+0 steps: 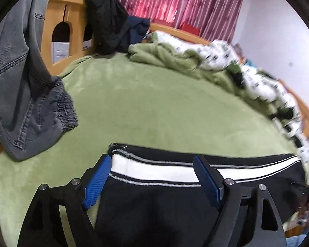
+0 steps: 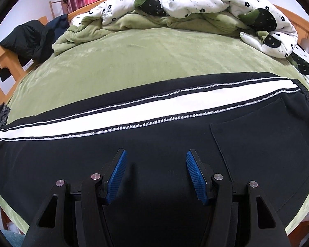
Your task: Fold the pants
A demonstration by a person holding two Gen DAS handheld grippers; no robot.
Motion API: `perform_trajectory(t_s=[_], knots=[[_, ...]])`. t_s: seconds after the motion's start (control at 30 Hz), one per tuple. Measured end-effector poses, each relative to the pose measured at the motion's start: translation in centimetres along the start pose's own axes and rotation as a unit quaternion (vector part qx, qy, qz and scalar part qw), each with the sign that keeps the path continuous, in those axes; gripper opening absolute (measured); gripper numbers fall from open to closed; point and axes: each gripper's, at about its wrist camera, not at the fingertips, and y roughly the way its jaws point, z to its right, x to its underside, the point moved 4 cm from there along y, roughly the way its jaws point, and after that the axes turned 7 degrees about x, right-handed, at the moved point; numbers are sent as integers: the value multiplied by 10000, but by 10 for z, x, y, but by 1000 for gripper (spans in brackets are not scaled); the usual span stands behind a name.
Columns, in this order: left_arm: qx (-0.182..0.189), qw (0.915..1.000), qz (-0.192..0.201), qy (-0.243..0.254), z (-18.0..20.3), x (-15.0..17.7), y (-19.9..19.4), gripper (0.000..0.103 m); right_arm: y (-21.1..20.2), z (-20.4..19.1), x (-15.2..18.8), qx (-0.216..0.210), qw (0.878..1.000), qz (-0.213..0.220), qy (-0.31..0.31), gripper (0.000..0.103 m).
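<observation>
One pair of black track pants (image 2: 154, 164) with a white side stripe (image 2: 105, 119) lies flat on the green bed cover (image 2: 123, 61), stretched along the bed's near edge, with the stripe running side to side and a patch pocket (image 2: 263, 154) showing toward the right end. It looks as though the legs are already laid one over the other, since only a single stripe and a single leg width show, though the wide-angle bend of both views makes that hard to confirm. The left claw (image 1: 152, 177) stands wide open above the left end of the pants, near the hem, with cloth under it but nothing pinched. The right claw (image 2: 155, 173) is also open, about half spread, hanging over the middle of the black cloth with its blue pads clear of it. Judging from this, the lengthwise fold is done and the crosswise folds, hem toward waist, are still to come. A grey denim garment (image 1: 20, 94) lies at the bed's left edge, apart from the pants, and a flower-print quilt (image 2: 195, 2) is bunched along the far edge.
</observation>
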Motion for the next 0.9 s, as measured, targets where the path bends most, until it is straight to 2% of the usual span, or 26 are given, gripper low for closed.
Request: perform_trajectory(t_s=[0.1, 0.17, 0.2, 0.27, 0.3, 0.37, 0.4, 0.47, 0.53, 0.63, 0.67, 0.77, 0.9], knots=[[-280, 9995, -94, -81, -8, 0, 17, 79, -2, 3, -3, 6, 10000, 40, 36, 59], [-365, 9991, -211, -53, -14, 1, 32, 69, -2, 5, -7, 27, 10000, 73, 33, 59], [-530, 9980, -329, -41, -19, 2, 45, 62, -2, 6, -9, 48, 9999, 94, 26, 59], [-766, 9948, -634, -216, -30, 4, 66, 39, 0, 9, -13, 89, 9999, 120, 24, 59], [-800, 9934, -733, -369, -36, 4, 73, 21, 1, 10, -15, 102, 9999, 121, 26, 59], [-657, 9949, -513, -567, -41, -1, 71, 18, 4, 11, -17, 123, 9999, 112, 32, 59], [-404, 9970, -77, -658, -41, -9, 53, 18, 6, 12, -19, 137, 9998, 106, 34, 59], [-194, 9981, 330, -493, -36, -20, 31, 18, 7, 13, -21, 141, 9998, 127, 36, 59], [-460, 9977, 228, -437, -41, -23, 35, 18, 8, 12, -26, 101, 9998, 185, 32, 59], [-729, 9941, -372, -708, -60, -7, 73, 18, 14, 7, -40, 33, 9996, 273, -81, 59], [-746, 9935, -415, -755, -62, -4, 80, 18, 17, 3, -45, -19, 9994, 309, -178, 59], [-849, 9945, -267, -545, -55, -3, 75, 19, 25, -13, -61, -55, 9962, 453, -739, 59], [-1006, 9939, -344, -300, -49, 1, 75, 19, 37, -39, -80, -235, 9774, 719, -1974, 65]])
